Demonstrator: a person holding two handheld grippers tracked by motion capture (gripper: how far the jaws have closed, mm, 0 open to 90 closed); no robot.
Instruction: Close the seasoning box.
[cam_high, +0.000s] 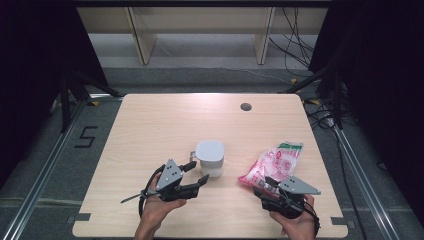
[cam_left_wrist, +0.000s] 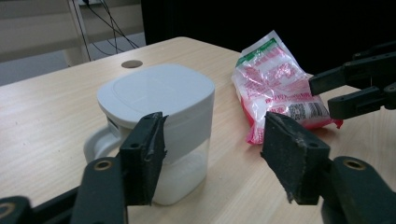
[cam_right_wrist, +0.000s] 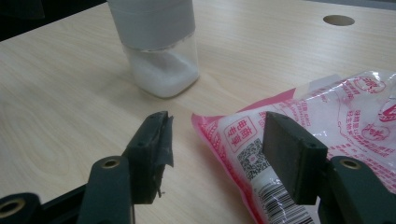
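Observation:
A white lidded container (cam_high: 210, 157) with a side handle and a clear base holding white powder stands upright near the table's middle. My left gripper (cam_high: 196, 172) is open just in front and left of it, with nothing between its jaws. In the left gripper view the container (cam_left_wrist: 159, 100) rises right behind the spread jaws of the left gripper (cam_left_wrist: 212, 144). A pink and white plastic bag (cam_high: 274, 164) lies flat to the right. My right gripper (cam_high: 264, 188) is open at the bag's near end. In the right gripper view the bag's (cam_right_wrist: 327, 121) corner lies between the parted jaws of the right gripper (cam_right_wrist: 217, 144), unpinched.
The wooden table (cam_high: 165, 120) has a round cable hole (cam_high: 245, 106) at the back right. Its front edge runs just below both hands. Beyond the table are shelf legs and loose cables on the floor.

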